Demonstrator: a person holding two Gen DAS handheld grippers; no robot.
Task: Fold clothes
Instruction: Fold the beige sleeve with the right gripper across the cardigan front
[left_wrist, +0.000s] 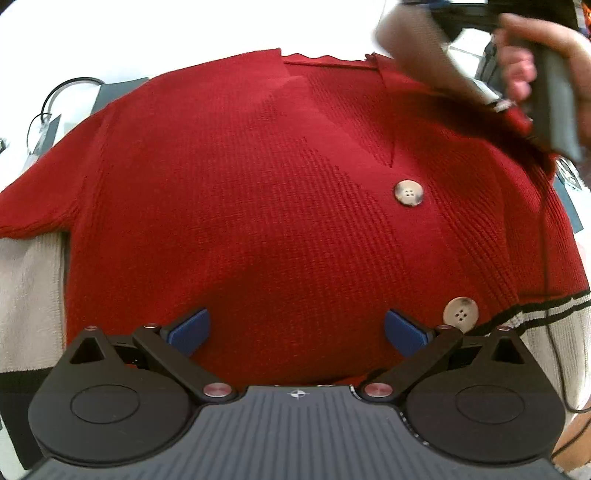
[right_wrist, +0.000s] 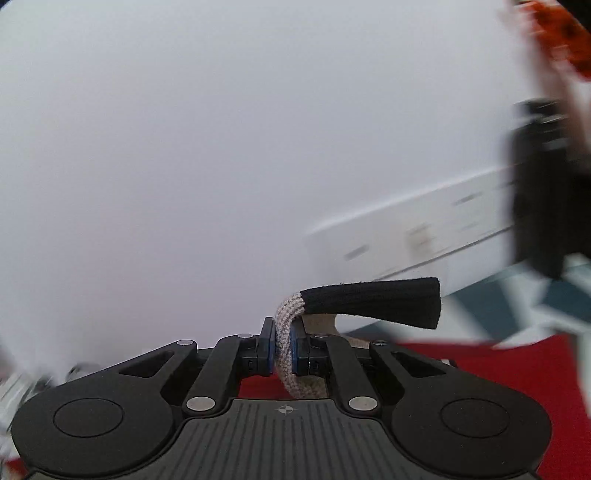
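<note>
A red knit cardigan (left_wrist: 258, 192) with cream sleeves and two pale buttons (left_wrist: 408, 194) lies spread flat, front up, filling the left wrist view. My left gripper (left_wrist: 297, 328) hovers just above its lower front, blue pads wide apart with nothing between them. In the right wrist view my right gripper (right_wrist: 283, 345) is shut on the cream sleeve cuff (right_wrist: 286, 332), whose black ribbed end (right_wrist: 373, 301) sticks out to the right. The red body (right_wrist: 517, 369) lies below. That lifted sleeve (left_wrist: 417, 51) appears blurred at the top right of the left wrist view, beside a person's hand (left_wrist: 517, 70).
A white table surface (left_wrist: 147, 33) lies beyond the collar. Black cables (left_wrist: 55, 99) and dark items sit at the far left edge. A thin black cord (left_wrist: 546, 258) runs over the garment's right side. A white wall with a socket strip (right_wrist: 413, 236) fills the right wrist view.
</note>
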